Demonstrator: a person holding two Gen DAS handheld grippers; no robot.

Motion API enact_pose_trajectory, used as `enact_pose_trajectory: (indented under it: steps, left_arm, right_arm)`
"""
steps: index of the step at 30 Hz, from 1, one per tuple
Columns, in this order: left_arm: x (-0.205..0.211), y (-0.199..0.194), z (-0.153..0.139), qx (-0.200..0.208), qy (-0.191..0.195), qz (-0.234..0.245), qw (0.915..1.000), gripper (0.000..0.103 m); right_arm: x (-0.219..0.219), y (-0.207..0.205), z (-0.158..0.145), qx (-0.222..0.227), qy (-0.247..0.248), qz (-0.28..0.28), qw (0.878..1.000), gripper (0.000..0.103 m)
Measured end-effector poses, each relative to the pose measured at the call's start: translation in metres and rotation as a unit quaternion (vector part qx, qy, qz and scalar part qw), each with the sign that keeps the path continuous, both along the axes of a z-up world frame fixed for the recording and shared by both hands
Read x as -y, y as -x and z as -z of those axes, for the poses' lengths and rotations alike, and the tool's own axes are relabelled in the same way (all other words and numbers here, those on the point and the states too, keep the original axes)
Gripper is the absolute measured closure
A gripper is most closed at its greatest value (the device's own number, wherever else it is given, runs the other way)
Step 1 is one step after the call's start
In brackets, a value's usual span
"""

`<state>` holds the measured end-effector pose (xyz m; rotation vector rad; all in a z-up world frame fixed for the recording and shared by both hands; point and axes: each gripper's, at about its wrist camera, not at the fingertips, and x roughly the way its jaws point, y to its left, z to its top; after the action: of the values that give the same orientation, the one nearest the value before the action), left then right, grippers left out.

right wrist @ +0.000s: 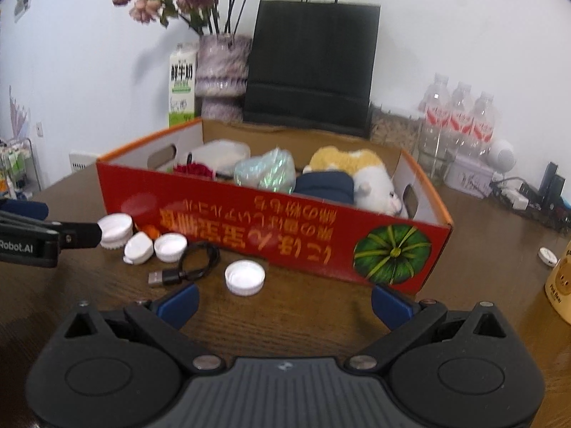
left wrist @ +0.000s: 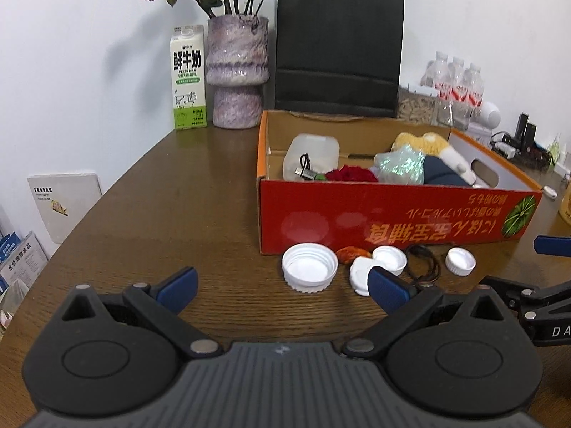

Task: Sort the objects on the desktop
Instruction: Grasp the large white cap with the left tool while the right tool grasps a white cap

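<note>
**Both grippers wide open over a scatter of caps in front of the red box**

The left gripper (left wrist: 283, 290) fills the bottom of the left wrist view, its blue-padded fingers (left wrist: 178, 289) spread far apart and holding nothing. Its right-hand pad sits in front of a flip-top cap (left wrist: 359, 274) at lower centre, hiding part of it; whether they touch cannot be told. Just left of that cap lies the large white cap (left wrist: 309, 266), open side up. A small orange-red object (left wrist: 351, 253) lies between them, close to the box wall. Further right sit a second white cap (left wrist: 389, 259), a coiled black cable (left wrist: 424, 262) and a third white cap (left wrist: 460, 261).

The right gripper (right wrist: 285, 303) occupies the bottom of the right wrist view, equally spread and empty. Just above its left pad lie the cable's USB plug (right wrist: 163, 278) and a lone white cap (right wrist: 245, 277), open side up.

Behind the caps the red cardboard box (left wrist: 392, 221) stands on the brown wooden table (left wrist: 160, 214), its printed text upside down. Inside are a clear plastic container (left wrist: 310, 155), a red flower (left wrist: 351, 174), an iridescent bag (left wrist: 401, 166), a dark blue cloth item (left wrist: 440, 173) and a yellow-and-white plush toy (left wrist: 428, 144).

At the top of the left wrist view, a milk carton (left wrist: 189, 78), a mottled purple vase (left wrist: 237, 75) of dried flowers and a black paper bag (left wrist: 339, 50) stand against the wall. Water bottles (left wrist: 453, 78) stand at the right.
</note>
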<state>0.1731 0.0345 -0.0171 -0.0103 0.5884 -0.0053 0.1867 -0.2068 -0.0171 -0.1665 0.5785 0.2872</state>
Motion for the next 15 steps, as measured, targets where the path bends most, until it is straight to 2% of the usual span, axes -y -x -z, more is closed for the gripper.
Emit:
enact_pose_trajectory:
  steps: [6, 15]
  left_arm:
    - [-0.006, -0.013, 0.005, -0.025, -0.008, -0.005, 0.9996, 0.000]
    - [-0.002, -0.030, 0.009, -0.038, -0.019, -0.003, 0.9991, 0.001]
  right_arm:
    - [-0.004, -0.011, 0.004, -0.023, 0.003, 0.004, 1.000, 0.003]
    - [-0.011, -0.030, 0.006, -0.045, -0.005, 0.004, 0.999, 0.011]
